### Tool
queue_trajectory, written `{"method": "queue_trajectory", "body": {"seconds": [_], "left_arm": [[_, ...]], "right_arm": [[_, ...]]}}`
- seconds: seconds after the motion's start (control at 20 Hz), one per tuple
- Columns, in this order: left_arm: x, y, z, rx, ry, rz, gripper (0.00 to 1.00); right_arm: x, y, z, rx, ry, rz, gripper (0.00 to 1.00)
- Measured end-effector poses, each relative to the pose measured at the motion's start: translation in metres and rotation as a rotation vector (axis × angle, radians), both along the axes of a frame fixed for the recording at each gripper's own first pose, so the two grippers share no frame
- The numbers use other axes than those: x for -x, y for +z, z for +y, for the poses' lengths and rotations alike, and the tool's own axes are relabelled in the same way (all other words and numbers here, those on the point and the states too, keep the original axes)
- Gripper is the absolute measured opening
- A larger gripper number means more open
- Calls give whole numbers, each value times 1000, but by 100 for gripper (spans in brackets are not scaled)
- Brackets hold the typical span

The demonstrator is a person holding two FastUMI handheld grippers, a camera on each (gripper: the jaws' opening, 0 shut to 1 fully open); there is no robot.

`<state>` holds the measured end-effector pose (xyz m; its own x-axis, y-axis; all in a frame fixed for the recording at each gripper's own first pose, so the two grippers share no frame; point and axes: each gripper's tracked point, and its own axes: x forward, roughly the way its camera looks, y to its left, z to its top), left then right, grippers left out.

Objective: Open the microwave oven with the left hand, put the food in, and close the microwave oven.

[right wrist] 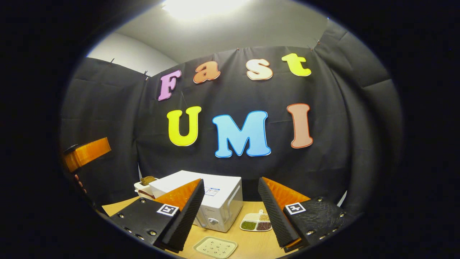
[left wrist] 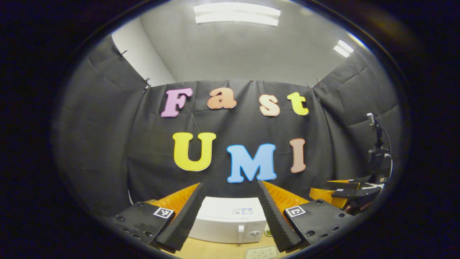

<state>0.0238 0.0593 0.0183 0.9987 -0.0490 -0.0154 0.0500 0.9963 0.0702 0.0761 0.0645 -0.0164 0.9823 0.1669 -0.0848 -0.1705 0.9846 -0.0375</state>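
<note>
A white microwave (left wrist: 230,219) stands on the wooden table with its door shut, its handle and knob at the front right. My left gripper (left wrist: 230,187) hovers in front of and above it, open and holding nothing. In the right gripper view the microwave (right wrist: 212,199) sits at centre left. To its right lies a divided dish of beans and grains (right wrist: 257,223). A white bowl with something brown in it (right wrist: 145,183) stands behind the microwave's left side. My right gripper (right wrist: 230,181) is open and holds nothing, well back from the table's things.
A pale flat tray (right wrist: 215,247) lies on the table (right wrist: 248,242) in front of the microwave, also seen as the tray (left wrist: 260,251). The right gripper (left wrist: 345,194) shows far right; the left gripper (right wrist: 86,153) and a hand show far left. A camera stand (left wrist: 377,151) rises at the right.
</note>
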Motion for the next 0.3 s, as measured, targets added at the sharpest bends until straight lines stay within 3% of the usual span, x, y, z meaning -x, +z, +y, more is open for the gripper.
{"method": "queue_trajectory", "body": {"seconds": [0.3], "left_arm": [[65, 10, 16, 41, -29, 1, 98]], "right_arm": [[52, 4, 26, -9, -24, 24, 92]]}}
